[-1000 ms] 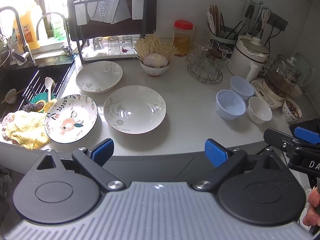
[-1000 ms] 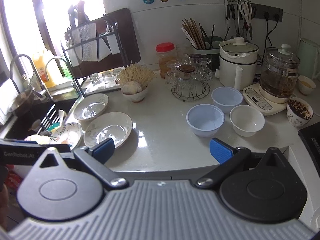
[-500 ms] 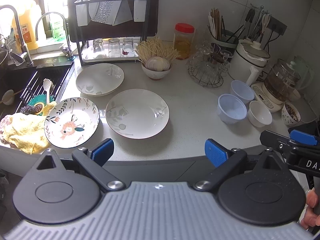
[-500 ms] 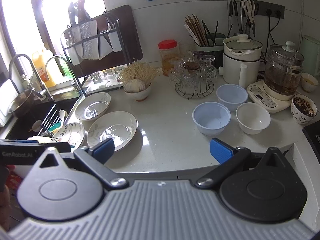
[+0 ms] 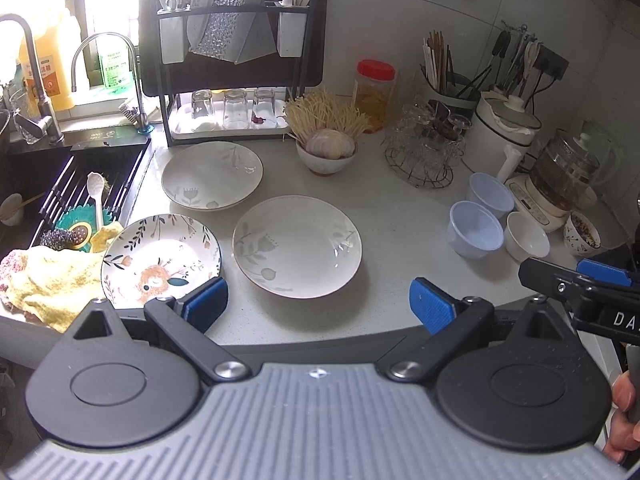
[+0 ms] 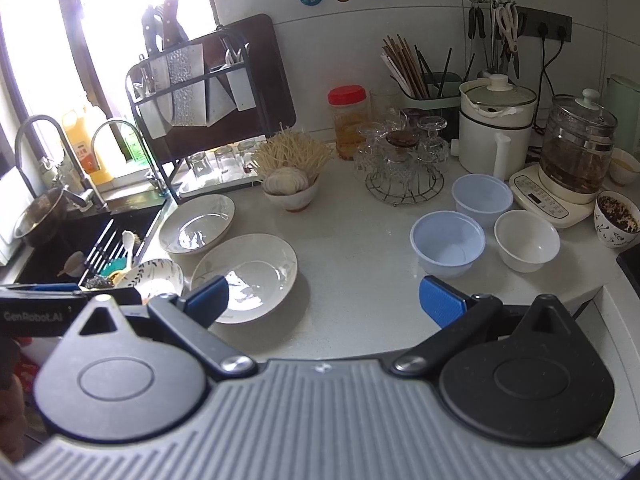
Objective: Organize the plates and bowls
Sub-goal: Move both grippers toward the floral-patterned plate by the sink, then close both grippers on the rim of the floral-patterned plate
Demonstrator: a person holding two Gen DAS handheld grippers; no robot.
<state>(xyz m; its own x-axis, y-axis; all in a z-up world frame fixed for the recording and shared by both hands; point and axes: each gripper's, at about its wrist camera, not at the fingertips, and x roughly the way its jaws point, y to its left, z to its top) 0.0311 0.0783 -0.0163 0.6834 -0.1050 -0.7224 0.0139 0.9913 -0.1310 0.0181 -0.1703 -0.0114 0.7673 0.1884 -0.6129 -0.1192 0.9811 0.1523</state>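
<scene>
Three plates lie spread on the worktop (image 5: 400, 216) by the sink: a flowered plate (image 5: 160, 258) nearest the edge, a pale plate (image 5: 297, 245) just beside it, and another pale plate (image 5: 212, 174) behind them. Well apart to the right stand three bowls close together, two bluish bowls (image 6: 447, 242) (image 6: 482, 198) and a white bowl (image 6: 526, 245).

Nothing is stacked yet, so I judge this the approach before a first pick. The left gripper (image 5: 318, 304) hangs over the worktop's front edge facing the plates, jaws spread wide and empty; the right gripper (image 6: 324, 300) likewise, jaws released, between plates and bowls. The next move probably calls for slipping a jaw under a plate's shallow rim.

The left gripper's body reads "GenRobot.AI"; the right's shows "DA", the rest cut off. Bottle labels by the window are too blurred to read.
</scene>
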